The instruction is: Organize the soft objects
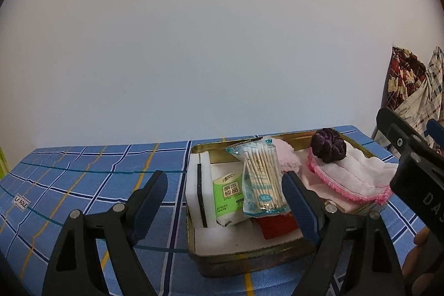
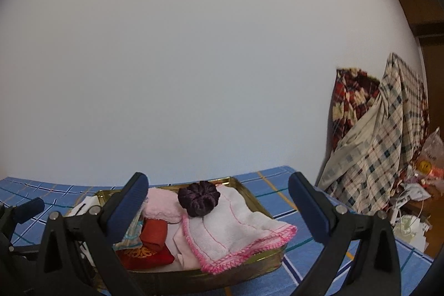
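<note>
A gold metal tray (image 1: 249, 254) (image 2: 249, 268) sits on the blue checked tablecloth. In it lie a white towel with pink trim (image 1: 358, 176) (image 2: 236, 232), a dark purple scrunchie (image 1: 328, 145) (image 2: 200, 198) on top of it, a pink fluffy cloth (image 1: 288, 157) (image 2: 162, 205), a red pouch (image 1: 277, 225) (image 2: 151, 248), a green tissue pack (image 1: 229, 197), a bag of cotton swabs (image 1: 260, 179) and white foam blocks (image 1: 195, 185). My left gripper (image 1: 226, 208) is open above the tray's near left part. My right gripper (image 2: 216, 207) is open above the tray; its body shows in the left wrist view (image 1: 416, 171).
The blue checked tablecloth (image 1: 83, 179) stretches left of the tray to a plain white wall. Patterned and plaid fabrics (image 2: 383, 135) hang at the right beyond the table edge, with clutter (image 2: 416, 199) below them.
</note>
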